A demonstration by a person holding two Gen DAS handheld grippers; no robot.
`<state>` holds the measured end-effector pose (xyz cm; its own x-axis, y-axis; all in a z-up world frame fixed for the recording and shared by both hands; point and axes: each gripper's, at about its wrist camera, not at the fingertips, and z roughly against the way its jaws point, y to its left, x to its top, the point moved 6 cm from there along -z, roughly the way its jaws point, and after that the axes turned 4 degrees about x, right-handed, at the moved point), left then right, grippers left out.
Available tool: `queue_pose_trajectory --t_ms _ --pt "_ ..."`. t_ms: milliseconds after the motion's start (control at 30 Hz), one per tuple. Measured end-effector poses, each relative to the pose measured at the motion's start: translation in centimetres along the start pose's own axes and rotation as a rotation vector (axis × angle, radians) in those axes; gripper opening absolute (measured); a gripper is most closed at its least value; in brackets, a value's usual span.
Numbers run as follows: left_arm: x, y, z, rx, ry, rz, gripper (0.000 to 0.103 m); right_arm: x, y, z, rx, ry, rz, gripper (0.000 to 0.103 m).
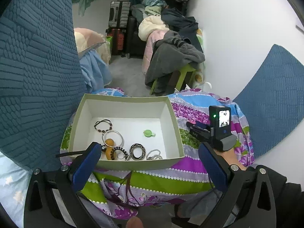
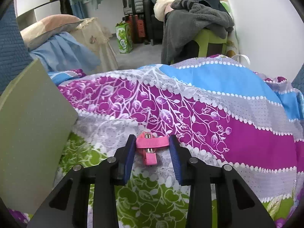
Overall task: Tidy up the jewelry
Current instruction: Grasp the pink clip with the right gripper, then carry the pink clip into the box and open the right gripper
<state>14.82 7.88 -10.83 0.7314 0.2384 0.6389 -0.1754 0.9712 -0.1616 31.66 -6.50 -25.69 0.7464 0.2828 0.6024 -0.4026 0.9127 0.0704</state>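
A green-sided box with a white inside sits on the patterned bedspread. In it lie a beaded bracelet, a silver bangle, an orange pendant, a black-and-white ring pendant, a silver chain and a green piece. My left gripper is open and empty, just before the box's near wall. My right gripper is open, its fingers on either side of a pink ribbon hair clip lying on the bedspread. The box's outer wall shows at the left.
The right gripper with its camera is to the right of the box in the left wrist view. Beyond the bed are a green stool with grey clothes, suitcases, a pillow and a white wall.
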Motion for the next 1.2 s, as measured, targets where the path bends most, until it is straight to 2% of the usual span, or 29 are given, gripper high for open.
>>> queue_pose_trajectory --t_ms 133,267,567,767,967,1200 --pt "-0.1 -0.2 0.1 0.058 0.006 -0.06 0.102 0.7 0.3 1.7 -0.014 0.0 -0.009 0.033" --pt "0.3 -0.1 1.2 0.021 -0.012 -0.046 0.102 2.1 1.0 4.7 -0.01 -0.035 -0.022 0.033" --pt "2.1 0.4 5.1 0.024 -0.075 -0.069 0.102 5.7 2.7 12.2 -0.025 -0.101 -0.031 0.033" --pt "3.0 1.3 7.2 0.036 -0.108 -0.055 0.102 8.0 5.6 16.6 0.019 -0.146 -0.022 0.033" --pt "3.6 2.2 8.6 0.044 -0.142 -0.041 0.102 9.5 10.0 18.1 0.087 -0.149 0.033 0.033" --pt "3.3 3.7 9.2 0.063 -0.144 -0.018 0.102 8.1 14.6 16.3 0.157 -0.104 0.062 0.033"
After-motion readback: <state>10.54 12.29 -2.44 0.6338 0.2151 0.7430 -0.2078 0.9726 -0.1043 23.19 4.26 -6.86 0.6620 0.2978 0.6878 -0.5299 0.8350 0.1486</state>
